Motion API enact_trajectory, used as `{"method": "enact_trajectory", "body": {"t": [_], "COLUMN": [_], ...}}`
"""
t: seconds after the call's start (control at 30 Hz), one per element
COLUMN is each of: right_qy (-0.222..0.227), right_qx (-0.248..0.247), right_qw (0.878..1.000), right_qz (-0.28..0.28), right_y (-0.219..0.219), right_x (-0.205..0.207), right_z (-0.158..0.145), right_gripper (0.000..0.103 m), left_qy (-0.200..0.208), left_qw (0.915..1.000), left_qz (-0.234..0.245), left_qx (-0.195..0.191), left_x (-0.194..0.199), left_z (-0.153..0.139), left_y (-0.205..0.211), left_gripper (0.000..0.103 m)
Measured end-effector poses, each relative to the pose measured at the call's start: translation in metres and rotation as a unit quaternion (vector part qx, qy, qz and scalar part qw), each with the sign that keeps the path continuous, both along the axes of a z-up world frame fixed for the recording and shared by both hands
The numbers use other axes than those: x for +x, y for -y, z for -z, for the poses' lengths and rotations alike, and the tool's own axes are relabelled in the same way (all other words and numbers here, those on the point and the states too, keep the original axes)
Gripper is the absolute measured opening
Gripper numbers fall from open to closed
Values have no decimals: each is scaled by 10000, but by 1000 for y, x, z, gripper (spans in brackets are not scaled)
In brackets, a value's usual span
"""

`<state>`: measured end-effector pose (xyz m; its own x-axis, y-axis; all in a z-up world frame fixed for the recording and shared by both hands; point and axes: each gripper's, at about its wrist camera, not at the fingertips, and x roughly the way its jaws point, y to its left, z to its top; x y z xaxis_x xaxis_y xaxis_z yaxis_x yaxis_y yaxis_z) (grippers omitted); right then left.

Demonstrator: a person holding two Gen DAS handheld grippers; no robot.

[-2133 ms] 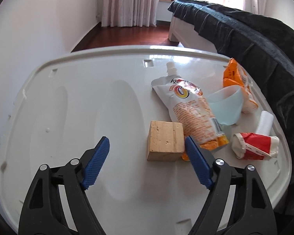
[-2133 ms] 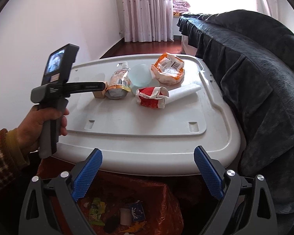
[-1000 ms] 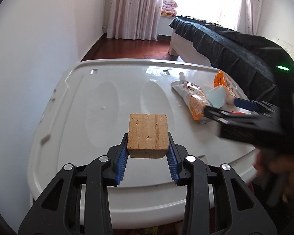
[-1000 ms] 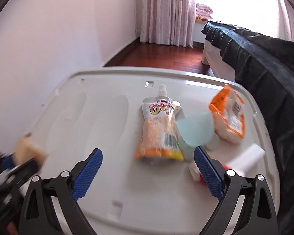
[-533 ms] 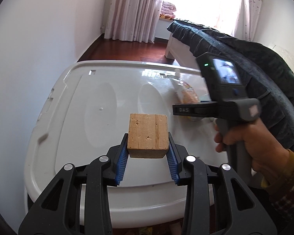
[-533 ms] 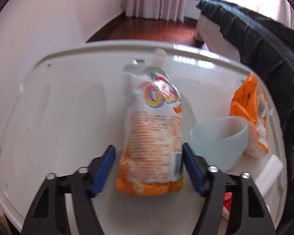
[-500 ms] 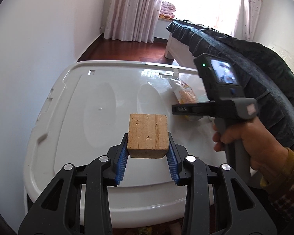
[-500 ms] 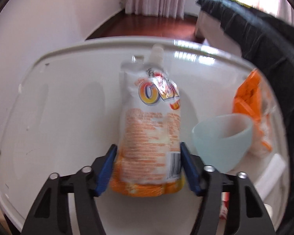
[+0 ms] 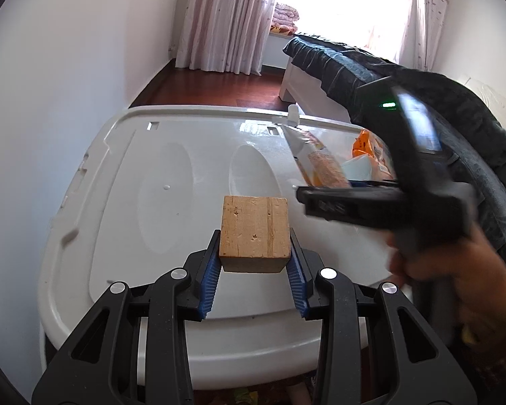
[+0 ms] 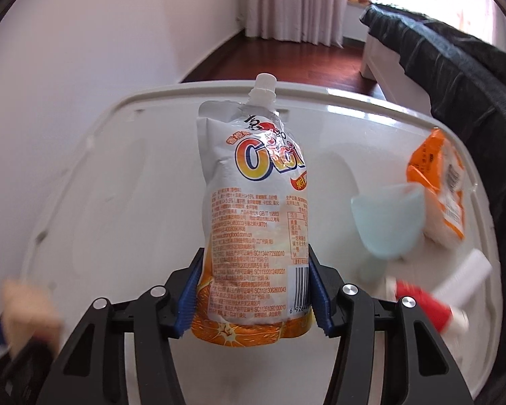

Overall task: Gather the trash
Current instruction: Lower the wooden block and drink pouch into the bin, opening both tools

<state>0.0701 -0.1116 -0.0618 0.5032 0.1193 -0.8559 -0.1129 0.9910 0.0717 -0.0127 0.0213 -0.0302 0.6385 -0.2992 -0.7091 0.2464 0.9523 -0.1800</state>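
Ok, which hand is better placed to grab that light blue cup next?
Neither yet, both are loaded. Once emptied, the right: the light blue cup sits just beside the right gripper, closing on the juice pouch.

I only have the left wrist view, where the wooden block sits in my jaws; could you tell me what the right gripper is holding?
Observer: The right gripper has its jaws closing on the orange drink pouch, pads against its lower sides.
Operator: Thank you. Is the pouch's cap on?
Observer: Yes, a white cap tops the spout, pointing away from the gripper.
Operator: What trash remains on the white lid beyond my view?
Observer: A red and white tube lies near the right edge of the white lid, below the pale blue cup.
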Motion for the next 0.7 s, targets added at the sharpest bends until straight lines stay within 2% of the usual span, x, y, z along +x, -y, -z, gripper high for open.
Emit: {"method": "enact_trajectory", "body": {"t": [0.2,0.3,0.5,0.6,0.7], "right_qy": [228,106,-523,-943,-1301], "right_qx": [202,317,477,575,642], "right_qw": [9994,9991,9968,9932,9890], "right_qz": [-184,-278,-372,-364,-272], "right_y": [14,23,34,36,42], "right_x": [-92,-148,-249,-280,-293], "right_z": [-35,-36,-4,23,47], "right_gripper": [54,55,55,55,55], "left_qy": [81,-71,-586,-885,-1121], "left_qw": [10000,9999,9969,9934,9900], "left_qz": [42,119,463,664,774], "left_qx": [36,83,250,314,374], "left_x": [-45,-77,-142,-165,-183], "left_z": [-10,-5,21,38,53], "left_y": [1,0,3,7,11], "left_gripper": [35,35,35,35,35]}}
